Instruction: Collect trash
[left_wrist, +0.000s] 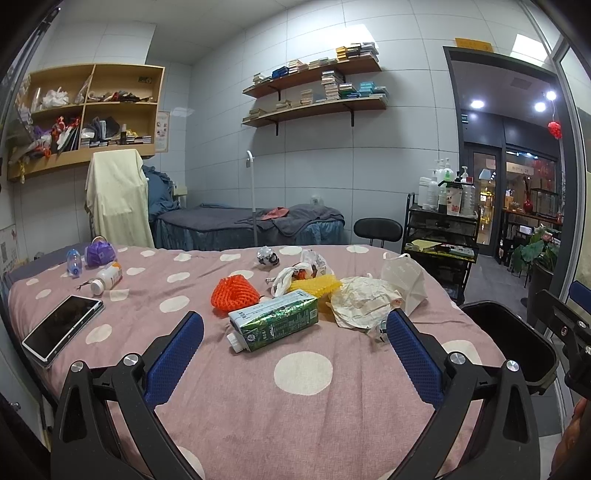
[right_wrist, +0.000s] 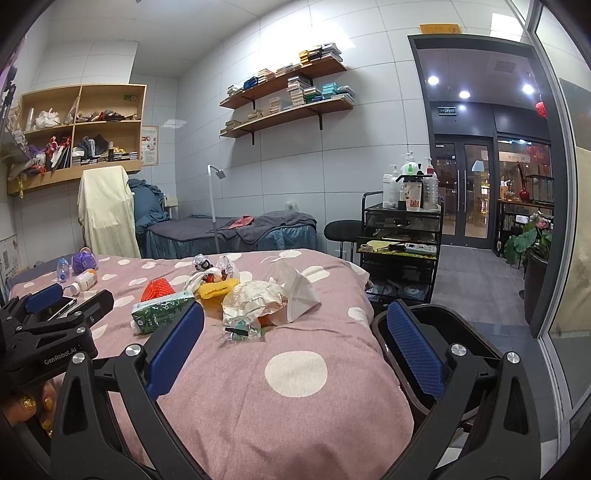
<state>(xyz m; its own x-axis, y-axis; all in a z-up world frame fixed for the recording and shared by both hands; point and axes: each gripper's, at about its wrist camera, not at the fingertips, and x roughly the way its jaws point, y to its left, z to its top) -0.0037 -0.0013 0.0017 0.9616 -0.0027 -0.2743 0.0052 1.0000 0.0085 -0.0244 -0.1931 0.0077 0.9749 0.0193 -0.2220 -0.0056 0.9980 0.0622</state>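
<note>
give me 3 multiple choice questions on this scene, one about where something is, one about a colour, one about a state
1. Where is the bin?
A. on the bed
B. on the floor off the bed's right edge
C. on the wall shelf

2. What colour is the foam net beside the carton?
A. orange
B. purple
C. white

3. How do the left gripper and right gripper stand?
A. both open, holding nothing
B. left shut on the carton
C. right shut on the mask

Answers:
1 B: the black bin sits low past the right edge of the bed.
2 A: the net just left of the carton is bright orange.
3 A: in each wrist view the blue pads stand wide apart with nothing between them; the mask lies loose on the bed.
</note>
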